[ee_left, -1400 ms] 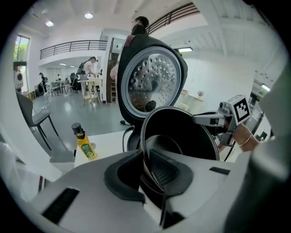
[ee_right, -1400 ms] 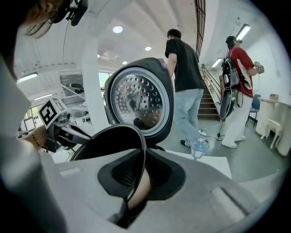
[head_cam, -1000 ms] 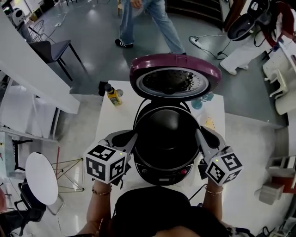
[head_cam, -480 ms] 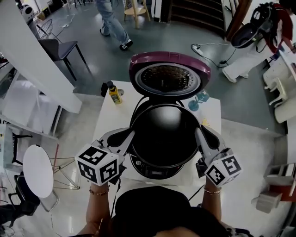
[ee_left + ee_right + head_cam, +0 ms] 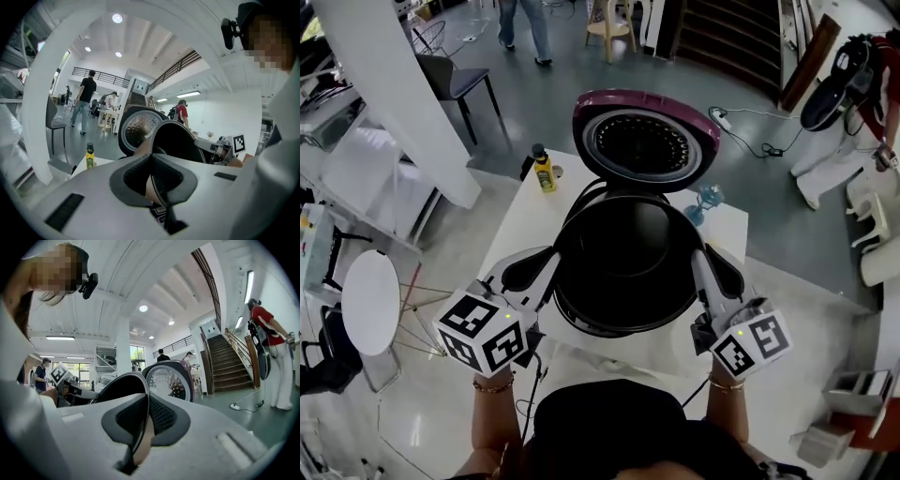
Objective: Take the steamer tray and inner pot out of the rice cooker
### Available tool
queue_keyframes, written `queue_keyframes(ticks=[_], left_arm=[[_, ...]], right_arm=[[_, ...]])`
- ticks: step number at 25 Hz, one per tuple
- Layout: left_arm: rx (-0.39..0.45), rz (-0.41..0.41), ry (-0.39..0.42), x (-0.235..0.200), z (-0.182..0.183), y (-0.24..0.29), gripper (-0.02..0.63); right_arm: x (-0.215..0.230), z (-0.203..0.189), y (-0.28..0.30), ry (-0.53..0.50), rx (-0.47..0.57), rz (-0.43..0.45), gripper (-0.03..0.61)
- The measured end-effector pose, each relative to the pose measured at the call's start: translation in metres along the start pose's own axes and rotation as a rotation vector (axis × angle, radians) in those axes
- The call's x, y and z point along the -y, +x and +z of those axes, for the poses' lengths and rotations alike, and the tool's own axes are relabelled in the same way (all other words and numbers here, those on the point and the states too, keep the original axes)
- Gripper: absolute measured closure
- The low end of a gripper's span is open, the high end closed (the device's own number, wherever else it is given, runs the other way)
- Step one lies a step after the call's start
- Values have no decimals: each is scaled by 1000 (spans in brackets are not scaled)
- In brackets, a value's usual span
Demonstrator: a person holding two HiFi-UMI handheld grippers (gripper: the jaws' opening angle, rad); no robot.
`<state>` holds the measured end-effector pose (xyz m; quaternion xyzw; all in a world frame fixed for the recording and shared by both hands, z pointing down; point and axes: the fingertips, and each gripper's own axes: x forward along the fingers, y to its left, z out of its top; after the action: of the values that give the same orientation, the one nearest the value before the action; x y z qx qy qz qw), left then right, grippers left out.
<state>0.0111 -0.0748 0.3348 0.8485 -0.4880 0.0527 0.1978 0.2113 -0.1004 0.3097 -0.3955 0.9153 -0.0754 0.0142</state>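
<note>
Two grippers: left gripper (image 5: 546,274) and right gripper (image 5: 708,272), one on each side of the inner pot (image 5: 628,262), both nearer the person than the open lid (image 5: 647,145).
Left fingers: pressed together on the pot's rim, one pad inside the wall and one outside, as the left gripper view (image 5: 152,161) shows.
Right fingers: clamped the same way on the opposite rim, seen in the right gripper view (image 5: 145,404).
Inner pot: black and round, held in the air between the grippers, just in front of the lid and over the white table (image 5: 520,220).
Lid: purple rim, standing upright, its perforated metal inner face turned toward the pot.
Yellow bottle (image 5: 545,172): on the table, left of the lid.
Blue glass (image 5: 706,200): on the table, below the lid's right edge.
</note>
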Motion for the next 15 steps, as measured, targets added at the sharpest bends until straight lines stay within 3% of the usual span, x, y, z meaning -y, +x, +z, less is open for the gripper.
queue_keyframes(ticks=[7,15], left_arm=[[105,71,-11,21,-2,-44,598],[130,32,-33,-1,2,-65,598]], right_arm=[[-29,16,-17,-60,44,92,552],[-56,14,-4,-50,34,74,552]])
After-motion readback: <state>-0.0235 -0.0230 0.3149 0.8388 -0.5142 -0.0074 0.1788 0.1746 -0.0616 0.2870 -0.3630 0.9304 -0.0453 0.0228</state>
